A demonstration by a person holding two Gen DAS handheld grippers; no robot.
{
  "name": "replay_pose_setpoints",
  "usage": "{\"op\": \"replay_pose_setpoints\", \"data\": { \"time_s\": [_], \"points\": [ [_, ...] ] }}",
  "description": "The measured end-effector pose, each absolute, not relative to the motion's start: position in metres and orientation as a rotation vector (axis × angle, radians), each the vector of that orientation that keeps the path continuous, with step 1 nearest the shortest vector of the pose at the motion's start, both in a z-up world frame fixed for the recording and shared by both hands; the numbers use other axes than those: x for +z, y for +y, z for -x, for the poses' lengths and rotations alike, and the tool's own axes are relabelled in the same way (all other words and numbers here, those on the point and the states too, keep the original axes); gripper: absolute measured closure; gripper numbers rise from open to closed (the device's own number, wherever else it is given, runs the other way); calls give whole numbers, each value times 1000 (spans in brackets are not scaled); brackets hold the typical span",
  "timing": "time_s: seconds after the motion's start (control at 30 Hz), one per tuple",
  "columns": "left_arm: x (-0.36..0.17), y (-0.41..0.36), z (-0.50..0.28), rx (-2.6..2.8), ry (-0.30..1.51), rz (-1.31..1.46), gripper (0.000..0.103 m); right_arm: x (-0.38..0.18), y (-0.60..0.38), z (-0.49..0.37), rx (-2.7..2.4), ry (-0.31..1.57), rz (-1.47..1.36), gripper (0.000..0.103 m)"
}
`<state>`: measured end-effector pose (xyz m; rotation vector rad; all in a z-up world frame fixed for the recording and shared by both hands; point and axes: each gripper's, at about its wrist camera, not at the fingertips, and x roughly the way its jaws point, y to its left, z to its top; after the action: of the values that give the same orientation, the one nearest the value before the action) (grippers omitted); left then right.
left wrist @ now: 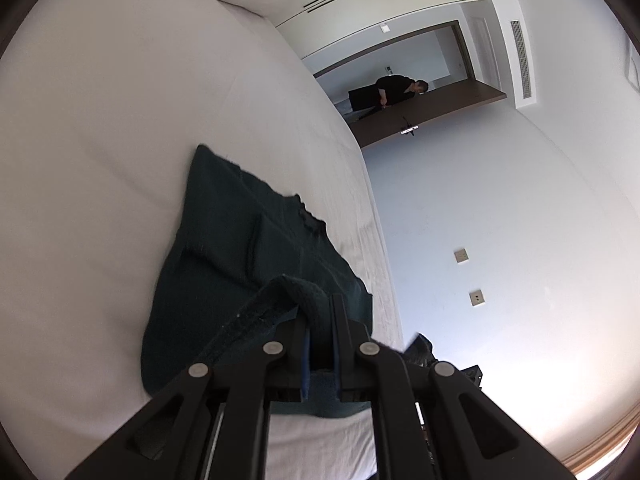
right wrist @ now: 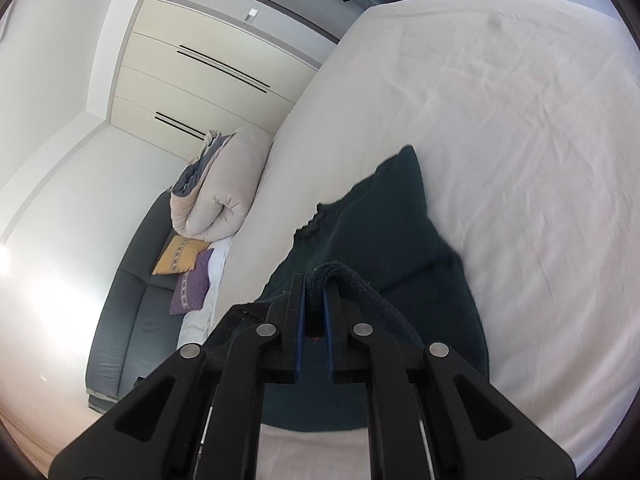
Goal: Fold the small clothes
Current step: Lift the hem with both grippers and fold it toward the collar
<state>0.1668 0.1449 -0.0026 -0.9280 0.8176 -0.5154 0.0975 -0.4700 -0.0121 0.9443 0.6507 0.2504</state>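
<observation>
Left claw (left wrist: 318, 320) is pinching a bunched, rolled edge of the dark green garment (left wrist: 224, 248), and your right claw (right wrist: 314, 294) has the same kind of bite, fingers pressed onto a thick fold of that hem. So you've got 2 grips on the near edge, and the rest of the garment runs straight away from both claws, lying flat on the white bed (left wrist: 100, 160). Its long axis points forward, along your fingers, with the scalloped neckline (right wrist: 310, 224) at the far end, close to the bed's edge. Neither claw looks nearer than the other; they seem level on that hem. My read: the fold goes forward, near edge carried over toward the neckline. Watch the sag between your 2 grips, since that middle stretch could drag and crease.
</observation>
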Motion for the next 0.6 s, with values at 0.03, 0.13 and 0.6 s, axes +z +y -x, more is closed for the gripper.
{"op": "replay_pose_setpoints", "data": {
  "time_s": [0.03, 0.13, 0.6],
  "points": [
    [-1, 142, -181, -509, 819, 917, 96, -11, -470, -109, 240, 652, -937, 96],
    [1, 136, -215, -500, 828, 891, 96, -12, -474, -141, 212, 655, -919, 96],
    [-52, 134, -327, -345, 898, 819, 98, -67, -485, -282, 88, 758, -853, 96]
  ]
}}
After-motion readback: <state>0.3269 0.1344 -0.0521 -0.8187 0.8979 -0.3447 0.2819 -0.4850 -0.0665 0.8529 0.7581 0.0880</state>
